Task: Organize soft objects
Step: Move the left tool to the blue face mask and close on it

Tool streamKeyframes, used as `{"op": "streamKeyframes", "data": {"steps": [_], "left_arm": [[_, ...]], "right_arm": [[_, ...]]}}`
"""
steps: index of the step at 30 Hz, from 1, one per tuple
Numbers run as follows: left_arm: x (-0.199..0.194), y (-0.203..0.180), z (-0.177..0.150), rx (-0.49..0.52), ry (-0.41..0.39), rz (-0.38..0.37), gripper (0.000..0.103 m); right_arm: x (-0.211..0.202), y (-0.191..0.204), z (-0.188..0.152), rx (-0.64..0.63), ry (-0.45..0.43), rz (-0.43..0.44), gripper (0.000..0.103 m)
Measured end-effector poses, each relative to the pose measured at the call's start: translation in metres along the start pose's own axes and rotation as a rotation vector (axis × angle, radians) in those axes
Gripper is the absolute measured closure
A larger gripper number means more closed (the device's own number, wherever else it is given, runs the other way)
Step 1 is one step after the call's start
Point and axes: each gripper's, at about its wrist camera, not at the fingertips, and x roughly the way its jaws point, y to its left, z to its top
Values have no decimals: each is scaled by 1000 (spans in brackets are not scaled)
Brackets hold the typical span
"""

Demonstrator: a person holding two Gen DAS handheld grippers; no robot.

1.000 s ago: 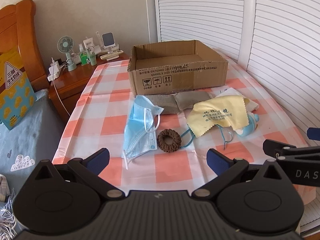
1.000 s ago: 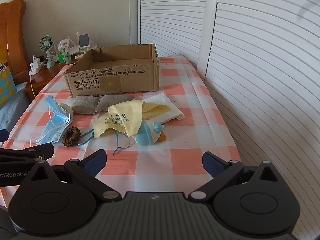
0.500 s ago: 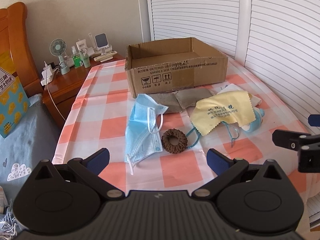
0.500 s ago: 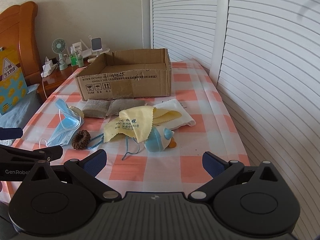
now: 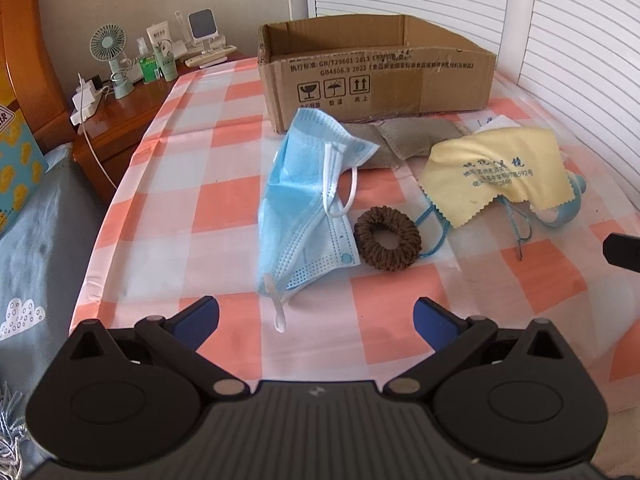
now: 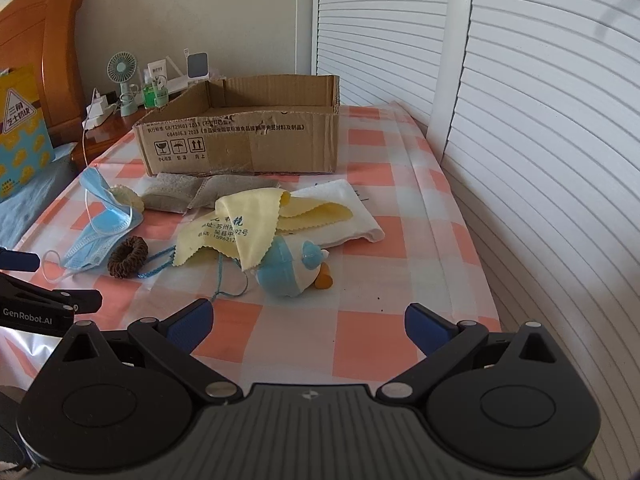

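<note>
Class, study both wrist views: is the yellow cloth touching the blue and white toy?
Touching. The right wrist view shows the yellow cloth draped over the top of the blue and white toy, a corner hanging down its side.

I am holding my left tool (image 5: 316, 314) and my right tool (image 6: 308, 320) side by side, level and low, both with fingers spread wide and gripping nothing.

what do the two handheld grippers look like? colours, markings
Both match: the left gripper and right gripper have matte black ribbed bodies, two round black discs, silver pivot pins, black linkage arms and blue finger pads. The right wrist view shows white "GenRobot.AI" lettering on the left one's side. No cables, hands or sleeves visible.
</note>
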Motion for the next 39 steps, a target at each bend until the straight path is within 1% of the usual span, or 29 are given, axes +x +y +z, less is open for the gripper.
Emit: {"op": "streamKeyframes", "data": {"steps": [3,7,10,13,18,23,26,28,30,32,35,39], "left_arm": [[9,4,-1,-7,20,-14,0],[15,11,-2,-49,13,-70,0],[16,12,-1,-35,17,-73,0],[16,15,-1,-28,15,-81,0],[14,20,-10,11,-45,-111,0],[13,26,-13,54,-65,-148,0],[12,31,-12,101,-56,-181,0],[12,35,-9,115,-45,-172,0],[12,38,-7,134,-63,-129,0],[13,41,-2,167,-73,-104,1],[17,44,4,195,-84,-100,1],[23,42,13,257,-101,-89,3]], "right_arm": [[10,-3,1,-41,-1,5,0],[25,-5,-3,-78,21,27,0],[35,-6,-9,-91,41,48,0],[42,-9,-14,-69,49,77,0],[43,-12,-17,-74,24,93,0],[42,-9,-23,-93,-5,81,0],[42,-10,-26,-85,-20,83,0],[42,-11,-26,-79,-18,82,0],[42,-10,-26,-77,-20,76,0],[42,-9,-26,-76,-21,68,0],[43,-7,-26,-75,-20,61,0],[43,-7,-25,-74,-17,56,0]]}}
